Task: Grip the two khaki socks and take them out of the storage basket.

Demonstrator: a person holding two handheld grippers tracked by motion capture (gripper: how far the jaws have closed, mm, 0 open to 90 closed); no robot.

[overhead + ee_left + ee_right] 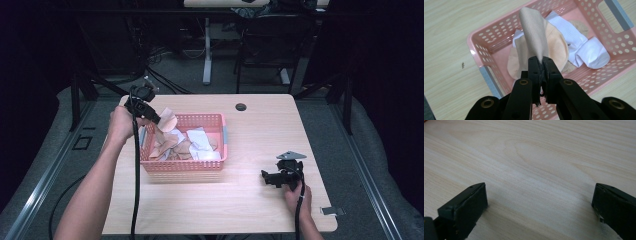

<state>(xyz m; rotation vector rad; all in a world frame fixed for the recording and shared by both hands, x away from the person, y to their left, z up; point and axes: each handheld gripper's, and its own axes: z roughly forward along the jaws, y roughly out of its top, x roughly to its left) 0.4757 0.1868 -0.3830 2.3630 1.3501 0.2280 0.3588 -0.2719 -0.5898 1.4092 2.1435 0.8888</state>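
A pink perforated basket (218,120) (484,37) sits on the wooden table and holds several beige and white cloths. My left gripper (159,119) (542,60) hangs above the basket's left end, shut on a beige cloth (168,120) (534,32) that droops from its jaws toward the pile. White folded cloths (201,141) (584,47) lie in the basket's middle and right. My right gripper (267,177) (539,197) rests low on the table at the right, jaws wide apart with bare wood between them.
The table (260,130) has free surface right of the basket and along the front edge. A round cable hole (241,106) sits near the far edge. Chairs and a table leg (207,50) stand beyond the table.
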